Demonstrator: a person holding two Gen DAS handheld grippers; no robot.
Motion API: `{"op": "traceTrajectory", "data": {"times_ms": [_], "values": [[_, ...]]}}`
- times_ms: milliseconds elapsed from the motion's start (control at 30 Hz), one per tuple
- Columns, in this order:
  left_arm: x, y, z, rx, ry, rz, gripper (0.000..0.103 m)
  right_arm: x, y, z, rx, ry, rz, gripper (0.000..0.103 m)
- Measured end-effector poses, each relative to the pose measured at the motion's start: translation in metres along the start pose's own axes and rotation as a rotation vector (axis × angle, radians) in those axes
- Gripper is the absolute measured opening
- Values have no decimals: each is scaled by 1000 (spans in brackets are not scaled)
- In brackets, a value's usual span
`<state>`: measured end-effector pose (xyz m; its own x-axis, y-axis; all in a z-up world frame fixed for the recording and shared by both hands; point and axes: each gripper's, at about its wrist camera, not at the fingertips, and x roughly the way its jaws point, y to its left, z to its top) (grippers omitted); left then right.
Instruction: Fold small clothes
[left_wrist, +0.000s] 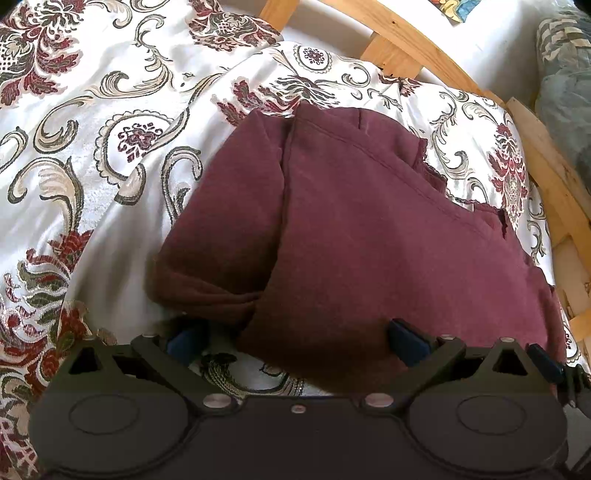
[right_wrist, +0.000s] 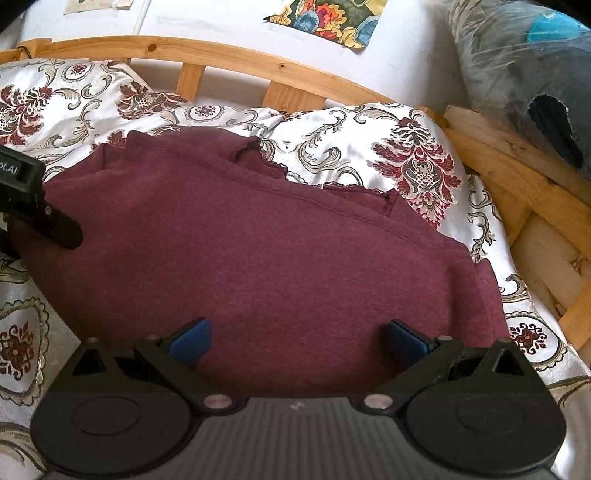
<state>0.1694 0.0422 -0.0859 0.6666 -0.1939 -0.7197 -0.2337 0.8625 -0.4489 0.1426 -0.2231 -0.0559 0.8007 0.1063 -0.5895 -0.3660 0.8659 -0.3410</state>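
Both tongs, left tongs (left_wrist: 295, 341) and right tongs (right_wrist: 297, 341), are sitting spread wide and empty over the near hem of the maroon knit lace-trimmed garment (right_wrist: 258, 258), lying part-folded on the floral satin bedspread (left_wrist: 92, 155), final folds remaining.

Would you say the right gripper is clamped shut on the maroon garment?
No, the right gripper stands wide open above the maroon garment, its blue pads well apart.

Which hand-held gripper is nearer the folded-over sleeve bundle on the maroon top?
Left. The left hand-held gripper sits open right at the sleeve bundle, on the maroon top. The right hand-held gripper, also open, is over the garment's body, farther along its near edge.
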Motion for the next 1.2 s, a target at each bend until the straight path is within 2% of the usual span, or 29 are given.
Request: {"op": "traceTrajectory", "data": {"times_ms": [267, 467, 567, 767, 833, 933, 1200], "values": [[-1, 0, -1, -10, -1, -5, 102, 0, 0, 0, 0, 0, 1, 103], [-4, 13, 5, -164, -50, -5, 100, 0, 0, 0, 0, 2, 4, 103], [-3, 13, 7, -197, -60, 17, 95, 0, 0, 0, -2, 2, 4, 103], [-9, 6, 0, -132, -103, 91, 73, 0, 0, 0, -2, 3, 4, 103], [-11, 4, -2, -119, -118, 90, 60, 0, 0, 0, -2, 3, 4, 103], [-15, -4, -3, -78, -135, 97, 47, 0, 0, 0, -3, 5, 5, 103], [-22, -22, 2, -12, -185, 151, 23, -2, -2, 2, -2, 14, 12, 103]]}}
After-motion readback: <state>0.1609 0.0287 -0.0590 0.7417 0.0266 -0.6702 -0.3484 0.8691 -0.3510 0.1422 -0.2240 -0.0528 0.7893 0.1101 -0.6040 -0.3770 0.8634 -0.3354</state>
